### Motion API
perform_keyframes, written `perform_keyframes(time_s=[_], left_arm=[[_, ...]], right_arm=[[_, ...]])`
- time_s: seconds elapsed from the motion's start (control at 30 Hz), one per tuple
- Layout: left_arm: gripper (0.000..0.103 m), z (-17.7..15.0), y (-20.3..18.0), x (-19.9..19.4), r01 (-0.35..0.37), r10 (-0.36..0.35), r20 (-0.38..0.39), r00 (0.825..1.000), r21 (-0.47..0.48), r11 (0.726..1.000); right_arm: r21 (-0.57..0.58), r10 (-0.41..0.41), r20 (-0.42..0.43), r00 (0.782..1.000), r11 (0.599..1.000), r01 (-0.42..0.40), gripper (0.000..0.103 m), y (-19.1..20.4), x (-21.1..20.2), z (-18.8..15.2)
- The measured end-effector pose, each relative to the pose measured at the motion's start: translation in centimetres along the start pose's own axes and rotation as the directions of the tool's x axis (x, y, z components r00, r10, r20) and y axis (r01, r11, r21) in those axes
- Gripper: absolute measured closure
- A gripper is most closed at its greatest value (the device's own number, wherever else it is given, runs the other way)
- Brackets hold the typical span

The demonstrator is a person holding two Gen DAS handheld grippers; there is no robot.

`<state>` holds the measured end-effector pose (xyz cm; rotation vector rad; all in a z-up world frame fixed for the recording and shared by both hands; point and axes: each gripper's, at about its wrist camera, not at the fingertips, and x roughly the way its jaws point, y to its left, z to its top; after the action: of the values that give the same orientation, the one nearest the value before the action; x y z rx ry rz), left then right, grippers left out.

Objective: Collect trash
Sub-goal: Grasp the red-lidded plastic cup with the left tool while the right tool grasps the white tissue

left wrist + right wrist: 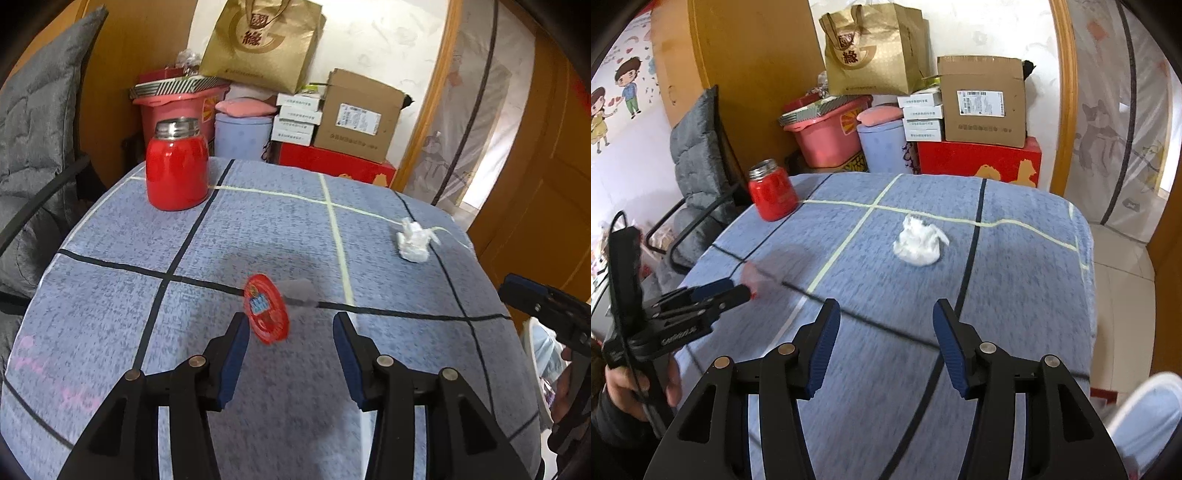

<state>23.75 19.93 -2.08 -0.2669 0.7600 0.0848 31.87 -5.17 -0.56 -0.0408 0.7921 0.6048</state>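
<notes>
A small red round foil lid [266, 309] stands tilted just in front of my left gripper [291, 325], close to its left finger; whether it touches the blue checked tablecloth [258, 229] I cannot tell. The left gripper is open and empty. A crumpled white tissue [413, 240] lies at the table's right side, and it also shows in the right wrist view [918, 242], ahead of my right gripper [886, 314], which is open, empty and above the cloth. The left gripper [738, 290] shows at the left of that view with a red blur at its tips.
A red steel-lipped jar [176, 164] stands at the table's far left corner. Behind the table are a pink bin [173, 107], a lilac bin [242, 133], cardboard boxes [356, 118] and a gold paper bag [262, 40]. A grey padded chair [37, 122] stands left.
</notes>
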Motion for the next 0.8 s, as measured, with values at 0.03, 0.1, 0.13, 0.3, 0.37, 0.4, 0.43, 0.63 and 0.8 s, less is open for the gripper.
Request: perform_keyframes(time_s=[0.03,0.1,0.13,0.3,0.37,0.4,0.43,0.63,0.8], left_arm=[[0.055,0.1,0.2,0.3,0.001,-0.001,-0.002,1.000,-0.006,1.000],[0.055,0.3,0.3,0.8,0.003,-0.003,-0.006,1.000,-0.013,1.000],[0.055,0.4,0.4,1.0,0.001,-0.001,-0.007,1.000,-0.016,1.000],[0.055,0.5,0.7,1.7,0.003,-0.003,-0.007,1.000,-0.030,1.000],[0.055,0.5,0.7,1.9,0.004,-0.004,-0.005,1.000,-0.026,1.000],[0.056,0.5,0.7,2.0,0.003,-0.003,-0.003,1.000,-0.024,1.000],[0.060,0.4,0.6,2.1,-0.001,0.001,-0.004,1.000,-0.021,1.000],[0.076,0.1,0.0,2.5,-0.010,0.010,-0.004,1.000,0.019,1.000],[0.079,0.0,-0.6,2.0,0.002,-0.002,0.012,1.000,0.049,0.999]], right_arm=[[0.002,0.000,-0.004,1.000,1.000,0.000,0.050,-0.2,0.6,0.3],[0.005,-0.002,-0.011,1.000,1.000,0.002,0.050,-0.5,2.0,1.0],[0.006,-0.003,-0.011,1.000,1.000,0.003,0.050,-0.7,2.6,1.3],[0.012,-0.011,-0.017,1.000,1.000,0.011,0.050,-1.7,5.4,2.9],[0.021,-0.014,-0.018,1.000,1.000,0.014,0.050,-2.2,6.4,3.5],[0.027,-0.015,-0.022,1.000,1.000,0.016,0.050,-2.5,6.9,3.7],[0.033,-0.016,-0.027,1.000,0.999,0.017,0.050,-2.7,7.4,3.9],[0.041,-0.006,-0.064,0.998,0.999,0.009,0.050,-3.4,10.1,4.8],[0.041,0.030,-0.076,0.997,0.999,-0.027,0.077,-3.3,10.5,4.7]])
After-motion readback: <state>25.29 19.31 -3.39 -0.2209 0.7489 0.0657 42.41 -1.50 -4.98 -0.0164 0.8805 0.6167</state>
